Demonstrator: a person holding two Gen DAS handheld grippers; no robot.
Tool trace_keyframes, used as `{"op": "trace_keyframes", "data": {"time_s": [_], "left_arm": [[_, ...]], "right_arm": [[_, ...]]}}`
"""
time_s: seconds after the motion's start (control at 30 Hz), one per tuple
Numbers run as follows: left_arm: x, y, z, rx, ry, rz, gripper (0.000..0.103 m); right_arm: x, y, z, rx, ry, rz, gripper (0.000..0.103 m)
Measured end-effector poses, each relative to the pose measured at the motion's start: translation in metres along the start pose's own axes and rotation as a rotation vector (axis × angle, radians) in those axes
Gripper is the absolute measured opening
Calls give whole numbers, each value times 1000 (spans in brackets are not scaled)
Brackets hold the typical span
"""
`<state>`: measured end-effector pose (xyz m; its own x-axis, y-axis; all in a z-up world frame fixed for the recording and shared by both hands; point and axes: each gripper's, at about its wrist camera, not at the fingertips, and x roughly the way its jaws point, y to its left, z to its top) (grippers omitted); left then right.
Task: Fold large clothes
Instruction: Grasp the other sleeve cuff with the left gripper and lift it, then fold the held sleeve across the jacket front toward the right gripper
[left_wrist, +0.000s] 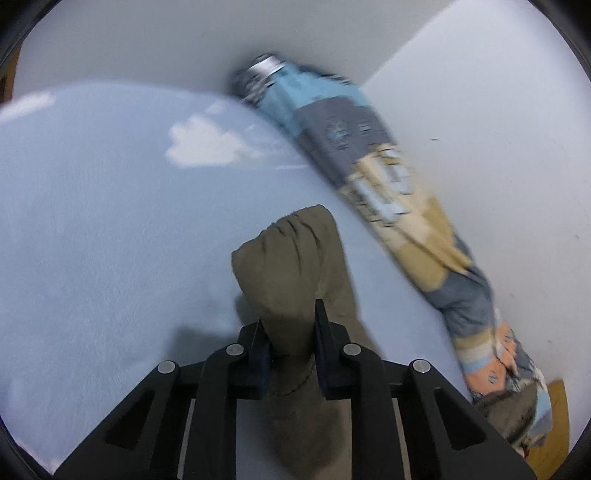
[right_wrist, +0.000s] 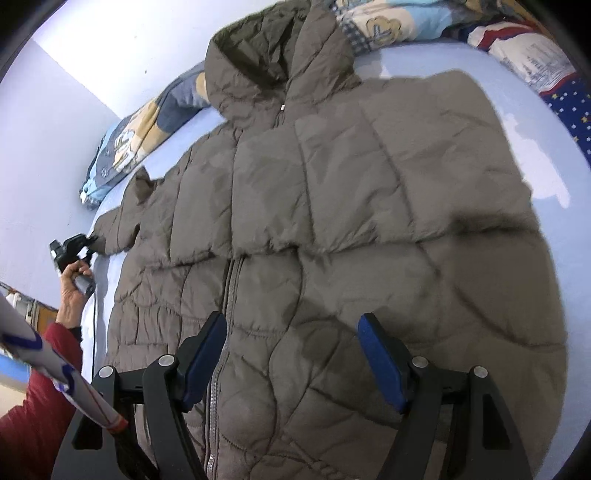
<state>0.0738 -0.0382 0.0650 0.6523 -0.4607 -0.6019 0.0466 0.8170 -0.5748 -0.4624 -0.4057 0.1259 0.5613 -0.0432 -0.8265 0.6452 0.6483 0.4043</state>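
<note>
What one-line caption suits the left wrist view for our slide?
Left gripper shut on the cuff of a brown jacket sleeve above a pale blue bed sheet.

A bed (right_wrist: 546, 155) with a pale blue sheet carries everything. A brown quilted hooded jacket (right_wrist: 332, 221) lies spread flat across it, zipper up, hood toward the far edge. Patchwork bedding (right_wrist: 147, 129) is bunched along the wall-side edge — a star-patterned cloth (right_wrist: 565, 99) sits at the far right corner.

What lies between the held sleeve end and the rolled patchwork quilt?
Only bare blue sheet separates the sleeve from the quilt, seen in the left wrist view.
</note>
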Motion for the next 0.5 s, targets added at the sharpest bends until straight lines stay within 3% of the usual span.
{"op": "trace_keyframes", "data": {"time_s": [0.27,0.5], "left_arm": [[-104,-112,-11,181,-58,-147,17],[-196,-196,-74,361,-51,-379,17]], "right_arm": [[-33,-19,10,93,-93,31,78],[-56,-26,16,134,-167,47,78]]}}
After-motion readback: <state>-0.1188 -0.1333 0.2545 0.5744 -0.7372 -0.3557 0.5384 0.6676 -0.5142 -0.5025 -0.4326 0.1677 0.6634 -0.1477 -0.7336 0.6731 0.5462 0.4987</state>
